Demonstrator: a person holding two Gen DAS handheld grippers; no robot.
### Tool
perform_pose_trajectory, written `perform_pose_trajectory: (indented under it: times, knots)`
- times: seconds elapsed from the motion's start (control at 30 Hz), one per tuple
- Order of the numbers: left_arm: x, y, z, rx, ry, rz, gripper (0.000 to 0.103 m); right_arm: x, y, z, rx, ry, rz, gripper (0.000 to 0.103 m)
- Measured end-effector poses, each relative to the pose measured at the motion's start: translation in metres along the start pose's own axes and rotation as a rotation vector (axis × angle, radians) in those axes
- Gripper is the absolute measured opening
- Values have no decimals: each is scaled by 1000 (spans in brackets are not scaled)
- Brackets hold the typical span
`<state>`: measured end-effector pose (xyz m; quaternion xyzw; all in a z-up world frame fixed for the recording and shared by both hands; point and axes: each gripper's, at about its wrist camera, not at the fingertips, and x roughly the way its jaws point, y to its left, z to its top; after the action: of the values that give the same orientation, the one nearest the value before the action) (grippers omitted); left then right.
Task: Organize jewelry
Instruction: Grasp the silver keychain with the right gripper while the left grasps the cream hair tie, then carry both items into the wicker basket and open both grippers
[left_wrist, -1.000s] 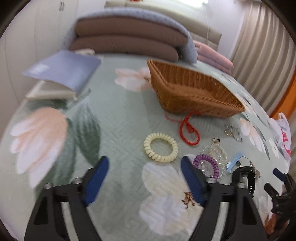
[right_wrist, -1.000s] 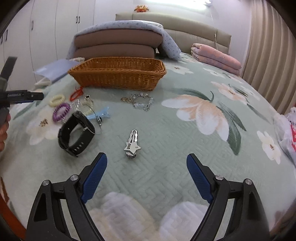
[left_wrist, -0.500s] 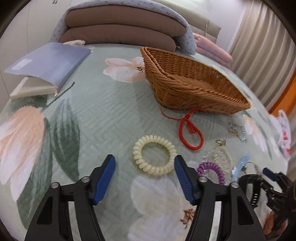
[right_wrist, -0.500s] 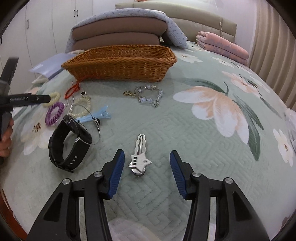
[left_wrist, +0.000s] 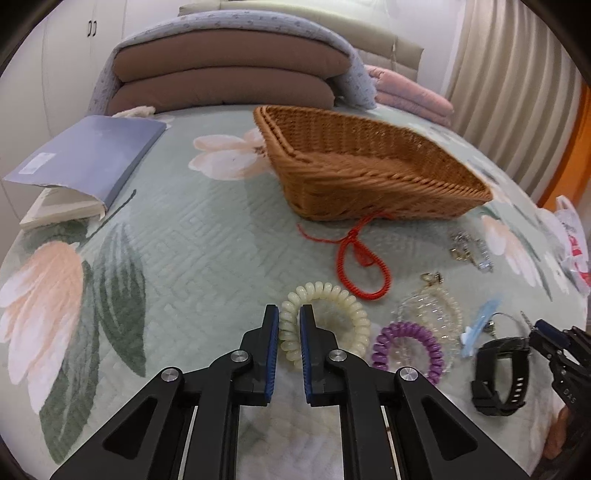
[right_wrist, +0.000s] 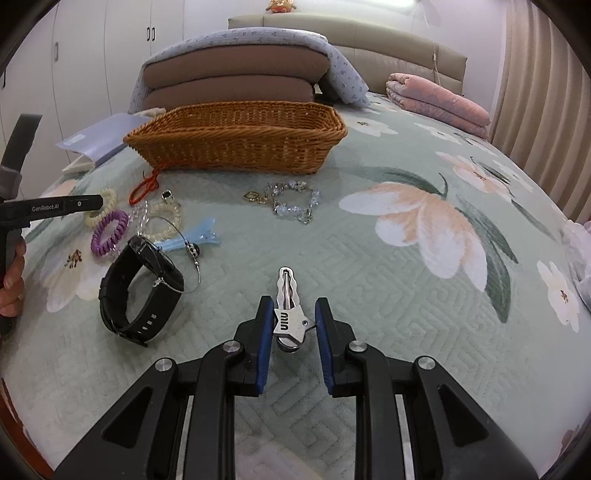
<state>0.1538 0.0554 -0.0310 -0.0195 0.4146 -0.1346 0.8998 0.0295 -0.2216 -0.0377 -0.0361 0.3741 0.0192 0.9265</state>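
My left gripper (left_wrist: 289, 314) is shut on the left side of a cream spiral hair tie (left_wrist: 343, 301) that lies on the bed. A red cord bracelet (left_wrist: 364, 266), a purple spiral tie (left_wrist: 406, 349), a clear bead bracelet (left_wrist: 432, 308), a blue clip (left_wrist: 480, 326) and a black watch (left_wrist: 498, 373) lie to its right. My right gripper (right_wrist: 293, 308) has closed on the star end of a silver hair clip (right_wrist: 288, 291). The wicker basket (right_wrist: 240, 138), also in the left wrist view (left_wrist: 369, 166), stands beyond the jewelry.
A crystal chain bracelet (right_wrist: 291, 203) lies in front of the basket. A blue folder (left_wrist: 88, 155) on a book lies at the far left. Stacked brown cushions (right_wrist: 229, 81) and a pink blanket (right_wrist: 439, 103) are at the headboard. A plastic bag (left_wrist: 572, 243) lies at the right edge.
Both grippers moved forward and down and closed: the left onto the cream hair tie, the right onto the silver hair clip.
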Motion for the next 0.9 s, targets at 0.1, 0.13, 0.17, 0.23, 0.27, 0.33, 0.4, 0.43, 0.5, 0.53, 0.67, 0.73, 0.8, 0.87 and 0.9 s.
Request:
perform_pose_trajectory:
  times: [0.1,0.13,0.17,0.23,0.27,0.33,0.4,0.43,0.5,0.53,0.67,0.73,0.8,0.87,0.9]
  knots:
    - [-13,-3,3,3,-38,-18,11,-6,-3,4,22,-14,21,25]
    - [-17,-4,4,3,-50,-23,11,-9,-4,7,27,-21,31,25]
    - [-23,-4,7,1,-64,-27,11,-12,-4,12,26,-31,33,25]
    - [-35,-7,15,-4,-92,-38,11,-19,-4,22,16,-56,29,25]
    - [-41,-8,20,-6,-109,-45,11,-23,-3,30,10,-73,29,25]
    - [-54,-13,37,-4,-151,-60,11,-29,-2,50,1,-107,35,25]
    - [-62,-21,58,0,-192,-65,11,-31,0,75,-4,-145,44,25]
    - [-62,-23,67,-5,-204,-65,11,-29,0,90,0,-163,43,25]
    - [-58,-29,87,-10,-233,-70,11,-21,0,121,13,-196,35,25]
    - [-54,-33,97,-14,-249,-73,11,-13,-1,136,25,-208,38,25]
    - [-30,-47,123,-18,-266,-56,11,27,-6,181,90,-205,65,25]
    - [-12,-55,133,-5,-257,-33,11,49,-8,196,110,-184,75,25]
    - [5,-58,138,-12,-234,-25,11,72,-7,206,112,-159,71,25]
    - [28,-57,143,-31,-194,-30,11,94,-8,211,120,-119,92,25]
    - [38,-58,144,-36,-174,-26,11,106,-8,213,131,-90,112,25]
